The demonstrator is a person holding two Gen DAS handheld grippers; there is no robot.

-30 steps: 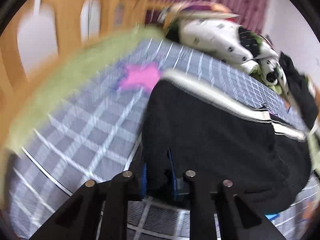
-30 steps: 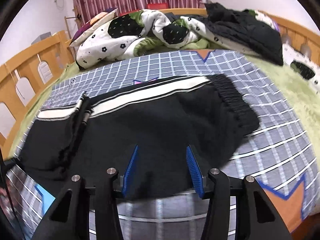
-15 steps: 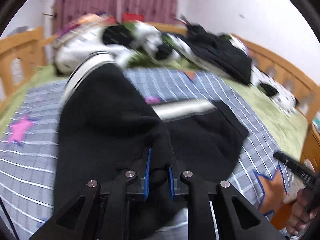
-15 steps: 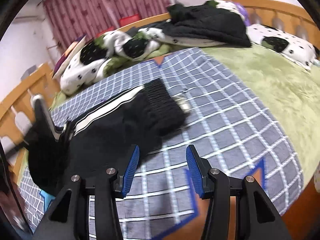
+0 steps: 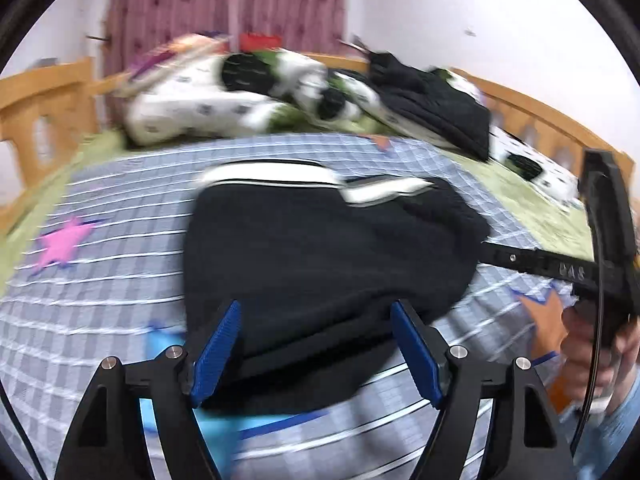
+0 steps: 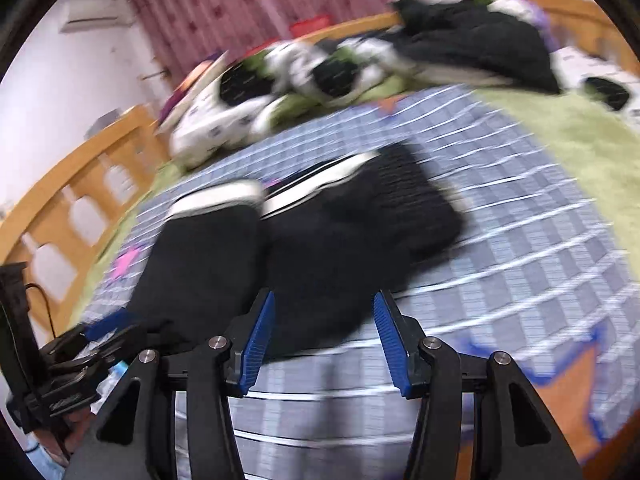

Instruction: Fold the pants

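Black pants (image 5: 320, 256) with a white side stripe lie folded over on the blue checked bedspread (image 5: 120, 272); they also show in the right wrist view (image 6: 304, 248). My left gripper (image 5: 316, 352) is open and empty, its blue pads spread over the pants' near edge. My right gripper (image 6: 324, 340) is open and empty just in front of the pants' near edge. The right gripper's body also shows at the right of the left wrist view (image 5: 600, 264), held in a hand. Both views are blurred.
A white and black spotted quilt (image 5: 224, 96) and a dark garment pile (image 5: 436, 108) lie at the head of the bed. Wooden rails (image 6: 80, 184) run along the sides. A green blanket (image 6: 580, 136) lies on the right.
My left gripper carried the pant legs over onto the waist part and let go; its jaws have opened. My right gripper swung back toward the pants, still open.
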